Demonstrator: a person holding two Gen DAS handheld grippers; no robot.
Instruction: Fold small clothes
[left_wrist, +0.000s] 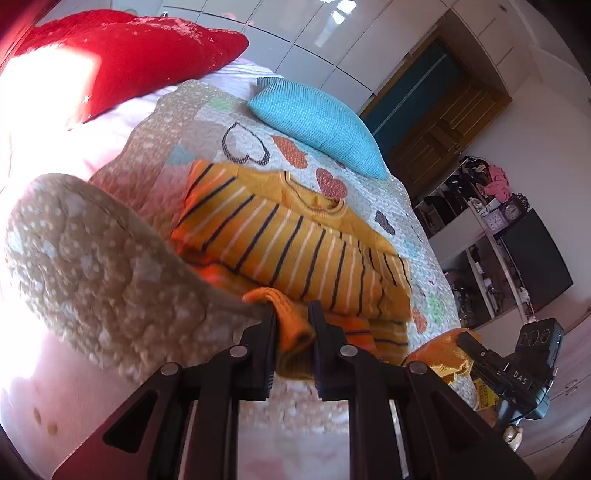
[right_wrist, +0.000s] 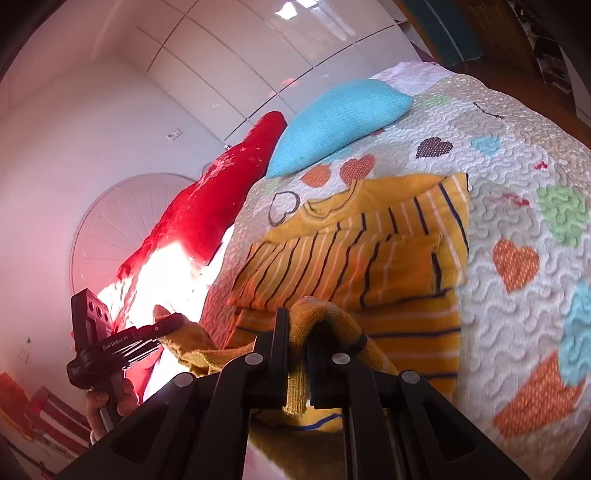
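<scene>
A small yellow sweater with dark and white stripes (left_wrist: 295, 243) lies on the quilted bedspread (left_wrist: 373, 210), sleeves folded in over the body, neckline facing the pillows. My left gripper (left_wrist: 291, 314) is shut on the ribbed bottom hem of the sweater and holds it lifted off the bed. My right gripper (right_wrist: 295, 325) is shut on the hem at the other corner, with the sweater (right_wrist: 354, 251) spread ahead of it. Each gripper shows in the other's view: the right one (left_wrist: 469, 343) at lower right, the left one (right_wrist: 166, 325) at lower left, both with yellow fabric between the fingers.
A turquoise cushion (left_wrist: 317, 122) and a red cushion (left_wrist: 133, 55) lie at the head of the bed. A fold of the bedspread (left_wrist: 99, 266) is raised at left. Shelves with clutter (left_wrist: 491, 221) and a wooden door stand to the right. White wardrobe panels line the back wall.
</scene>
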